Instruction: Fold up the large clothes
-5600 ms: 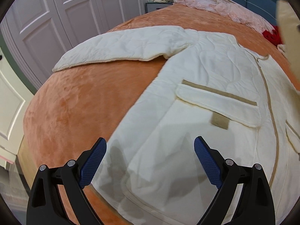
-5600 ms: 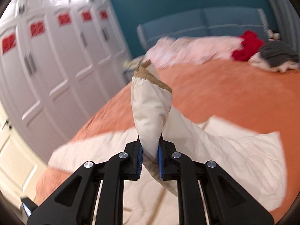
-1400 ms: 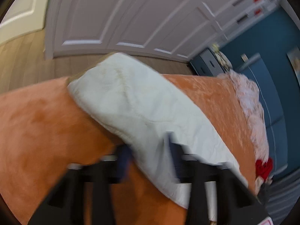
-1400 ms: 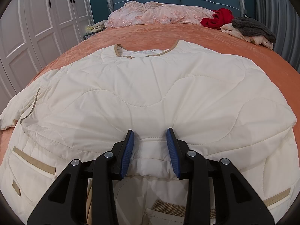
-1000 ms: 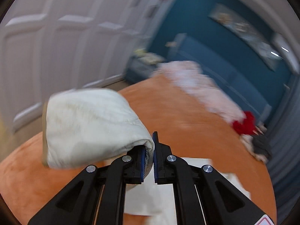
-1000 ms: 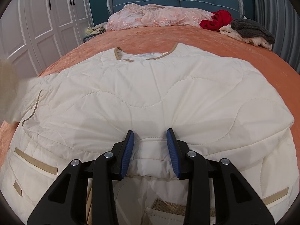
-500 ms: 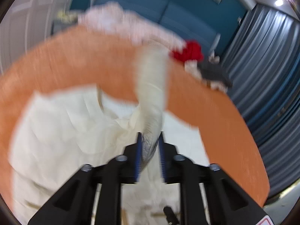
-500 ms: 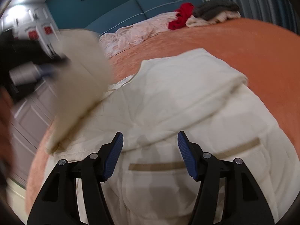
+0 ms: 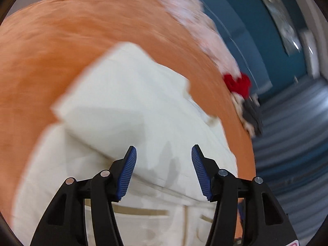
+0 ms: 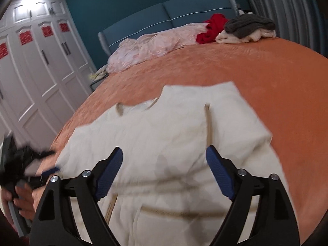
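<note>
Beyond the cream jacket [image 10: 164, 143], pink bedding [image 10: 147, 47] and red garment [image 10: 213, 30]; my left gripper [image 9: 163, 170] and right gripper [image 10: 164, 174] are spread, empty; no legible text.

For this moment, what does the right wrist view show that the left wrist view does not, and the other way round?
Only the right wrist view shows the white wardrobe doors, the jacket's tan-trimmed neckline and the person's hand on the left hand-held gripper. Only the left wrist view shows a sleeve folded across the jacket's body. Both show the cream quilted jacket on the orange bedspread, the red garment and grey clothes near the headboard, and open jaws; the right hand-held gripper holds nothing.
</note>
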The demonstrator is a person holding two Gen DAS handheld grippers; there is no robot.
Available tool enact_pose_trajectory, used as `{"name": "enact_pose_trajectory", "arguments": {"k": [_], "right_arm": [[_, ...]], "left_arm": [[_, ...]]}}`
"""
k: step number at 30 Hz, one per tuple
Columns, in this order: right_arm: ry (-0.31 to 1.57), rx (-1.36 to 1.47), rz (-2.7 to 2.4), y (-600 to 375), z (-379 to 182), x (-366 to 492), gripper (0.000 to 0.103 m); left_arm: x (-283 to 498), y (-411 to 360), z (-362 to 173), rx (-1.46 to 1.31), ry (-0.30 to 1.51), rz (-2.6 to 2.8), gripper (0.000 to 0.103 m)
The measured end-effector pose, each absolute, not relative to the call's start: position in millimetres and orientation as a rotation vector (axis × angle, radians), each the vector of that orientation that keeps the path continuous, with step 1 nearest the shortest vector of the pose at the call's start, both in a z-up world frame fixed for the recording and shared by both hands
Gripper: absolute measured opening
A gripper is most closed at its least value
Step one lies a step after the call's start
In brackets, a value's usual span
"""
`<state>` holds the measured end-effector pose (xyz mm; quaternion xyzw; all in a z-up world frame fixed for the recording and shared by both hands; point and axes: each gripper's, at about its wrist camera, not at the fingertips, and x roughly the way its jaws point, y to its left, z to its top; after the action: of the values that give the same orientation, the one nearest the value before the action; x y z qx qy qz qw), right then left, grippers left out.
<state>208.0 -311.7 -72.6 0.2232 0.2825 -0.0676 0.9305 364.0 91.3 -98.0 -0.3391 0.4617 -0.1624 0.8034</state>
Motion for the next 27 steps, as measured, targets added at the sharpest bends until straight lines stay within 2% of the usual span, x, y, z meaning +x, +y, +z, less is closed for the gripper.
{"name": "enact_pose_trajectory", "arguments": {"k": [5, 9, 10, 11, 12, 13, 14, 15, 16, 20, 23, 27], "right_arm": [[0.658, 0.511, -0.22, -336, -86, 237, 0.085], [0.771, 0.528, -0.226, -337, -107, 261, 0.085], [0.778, 0.524, -0.227, -335, -109, 263, 0.079], [0.778, 0.505, -0.216, -332, -108, 267, 0.061], [0.784, 0.479, -0.198, -328, -104, 272, 0.052], [0.785, 0.451, -0.192, -324, -100, 275, 0.022], [0.773, 0.425, -0.175, -320, -93, 278, 0.008], [0.744, 0.406, -0.157, -317, -81, 279, 0.008], [0.689, 0.395, -0.153, -315, -66, 276, 0.008], [0.516, 0.351, -0.162, -313, -23, 257, 0.007], [0.577, 0.32, -0.202, -319, -47, 259, 0.007], [0.718, 0.362, -0.22, -328, -103, 264, 0.008]], "left_arm": [[362, 137, -121, -0.882, 1.011, -0.247, 0.054], [372, 138, -129, -0.869, 1.022, -0.213, 0.053], [376, 136, -129, -0.857, 1.025, -0.212, 0.051], [381, 132, -128, -0.835, 1.029, -0.214, 0.051], [385, 128, -125, -0.814, 1.025, -0.214, 0.043], [389, 124, -121, -0.782, 1.02, -0.203, 0.037], [388, 130, -121, -0.761, 1.01, -0.2, 0.024], [394, 126, -115, -0.738, 0.994, -0.208, 0.012], [396, 125, -111, -0.726, 0.981, -0.21, 0.008], [397, 108, -71, -0.578, 0.818, -0.235, 0.007], [397, 92, -75, -0.472, 0.806, -0.227, 0.007], [400, 75, -125, -0.361, 0.905, -0.178, 0.006]]}}
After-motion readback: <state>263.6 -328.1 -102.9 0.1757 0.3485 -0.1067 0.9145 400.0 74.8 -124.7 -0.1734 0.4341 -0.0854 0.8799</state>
